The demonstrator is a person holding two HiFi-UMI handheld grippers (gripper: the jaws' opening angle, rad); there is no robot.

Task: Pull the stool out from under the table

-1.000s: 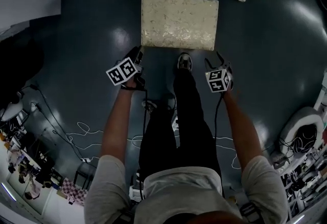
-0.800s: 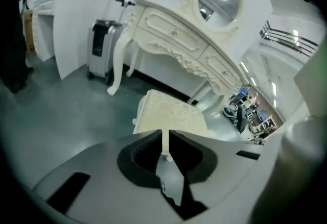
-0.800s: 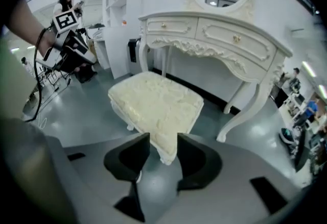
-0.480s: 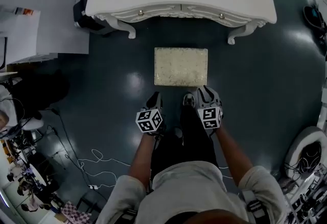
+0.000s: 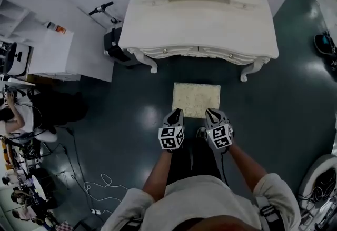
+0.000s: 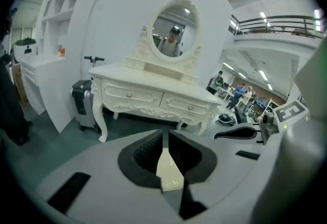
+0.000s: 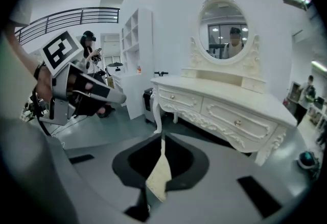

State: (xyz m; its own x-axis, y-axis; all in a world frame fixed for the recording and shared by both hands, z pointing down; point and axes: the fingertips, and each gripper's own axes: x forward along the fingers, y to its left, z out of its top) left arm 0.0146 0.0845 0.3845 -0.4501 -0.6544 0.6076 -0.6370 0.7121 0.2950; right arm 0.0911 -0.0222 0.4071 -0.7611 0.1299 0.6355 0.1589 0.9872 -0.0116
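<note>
The stool (image 5: 196, 99), a low seat with a cream cushion, stands on the dark floor just in front of the white dressing table (image 5: 200, 19), clear of its legs. My left gripper (image 5: 176, 113) and right gripper (image 5: 210, 113) hang side by side above the stool's near edge, holding nothing. In the left gripper view the left gripper (image 6: 165, 133) has its jaws nearly together, and the cushion (image 6: 167, 169) shows far below. In the right gripper view the right gripper (image 7: 162, 139) is closing on nothing, jaws almost touching, with the cushion (image 7: 159, 177) beneath.
A black case (image 5: 113, 43) and a scooter (image 5: 100, 9) stand left of the table by the white wall. Loose cables (image 5: 100, 182) lie on the floor at lower left. A seated person (image 5: 10, 111) is at the far left, and white gear (image 5: 316, 172) at the right edge.
Both grippers have left the stool's near corners, risen and drawn together, and their jaws have closed. The view has pulled back, so the whole dressing table now shows.
</note>
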